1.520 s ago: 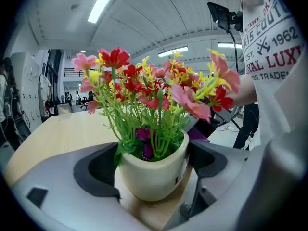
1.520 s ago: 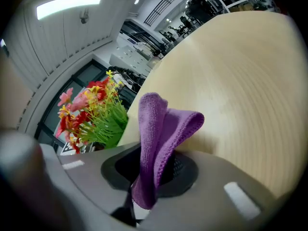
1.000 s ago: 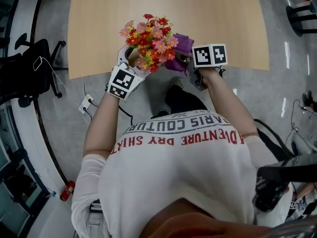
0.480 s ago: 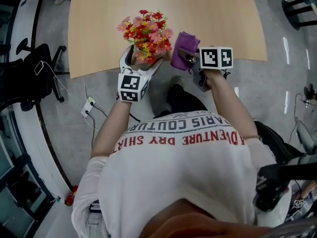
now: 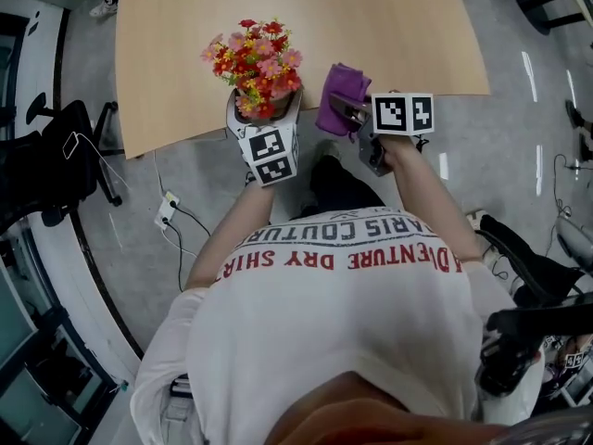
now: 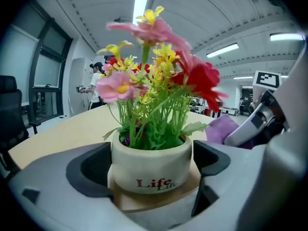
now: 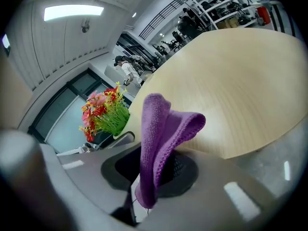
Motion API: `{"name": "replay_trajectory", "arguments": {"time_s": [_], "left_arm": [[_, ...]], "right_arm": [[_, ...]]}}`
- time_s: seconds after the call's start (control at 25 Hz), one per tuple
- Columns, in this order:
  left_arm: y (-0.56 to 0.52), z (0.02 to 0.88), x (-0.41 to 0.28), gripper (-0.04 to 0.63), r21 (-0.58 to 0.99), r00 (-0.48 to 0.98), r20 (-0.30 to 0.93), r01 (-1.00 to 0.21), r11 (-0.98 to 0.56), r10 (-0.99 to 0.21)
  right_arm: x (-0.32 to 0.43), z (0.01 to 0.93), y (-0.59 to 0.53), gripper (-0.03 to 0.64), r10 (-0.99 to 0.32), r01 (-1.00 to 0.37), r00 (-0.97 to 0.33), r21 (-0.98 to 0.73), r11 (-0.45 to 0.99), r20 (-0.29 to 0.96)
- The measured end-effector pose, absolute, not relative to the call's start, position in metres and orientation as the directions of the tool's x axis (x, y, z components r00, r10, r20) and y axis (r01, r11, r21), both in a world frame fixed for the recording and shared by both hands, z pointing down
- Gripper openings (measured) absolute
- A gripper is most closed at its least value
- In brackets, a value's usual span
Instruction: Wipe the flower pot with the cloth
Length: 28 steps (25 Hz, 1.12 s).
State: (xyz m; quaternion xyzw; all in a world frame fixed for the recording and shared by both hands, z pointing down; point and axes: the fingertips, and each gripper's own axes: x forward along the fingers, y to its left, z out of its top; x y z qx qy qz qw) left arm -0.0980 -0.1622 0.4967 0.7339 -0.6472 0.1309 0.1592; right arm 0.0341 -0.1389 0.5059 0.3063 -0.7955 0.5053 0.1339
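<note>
A white flower pot (image 6: 151, 165) with red, pink and yellow flowers (image 5: 252, 58) stands upright on the wooden table (image 5: 371, 17), close to its front edge. My left gripper (image 5: 262, 114) reaches round it from the near side. Its jaws are opening, with the pot (image 5: 255, 103) between them, a pad close on each side. My right gripper (image 5: 349, 114) is a little to the right, shut on a folded purple cloth (image 7: 163, 129). The cloth (image 5: 339, 95) sticks up from the jaws over the table edge, apart from the pot.
A black office chair (image 5: 56, 146) stands on the floor at the left. A power strip and cables (image 5: 165, 209) lie under the table's front edge. A person (image 6: 97, 81) stands far off across the room. The tabletop stretches away beyond the pot.
The pot was tilted with the cloth against it; now it stands upright on the table. The left gripper has rolled level behind it. The right gripper and cloth drew away to the right.
</note>
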Motion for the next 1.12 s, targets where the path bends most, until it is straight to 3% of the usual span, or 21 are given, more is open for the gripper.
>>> {"name": "replay_trajectory", "arguments": {"time_s": [0.36,0.88,1.12], "left_arm": [[-0.162,0.499,-0.102,0.518,0.043,0.168,0.404,-0.985,-0.165,-0.899],[-0.157,0.497,-0.08,0.517,0.047,0.498,0.422,-0.847,-0.53,-0.758],[-0.162,0.5,-0.075,0.517,0.048,0.569,0.451,-0.784,-0.619,-0.687]], "right_arm": [[0.032,0.504,-0.138,0.058,-0.356,-0.611,-0.785,-0.729,0.308,0.507],[0.009,0.474,-0.137,0.058,-0.321,-0.526,-0.846,-0.767,0.368,0.426],[0.002,0.469,-0.145,0.058,-0.301,-0.498,-0.864,-0.778,0.383,0.405]]}}
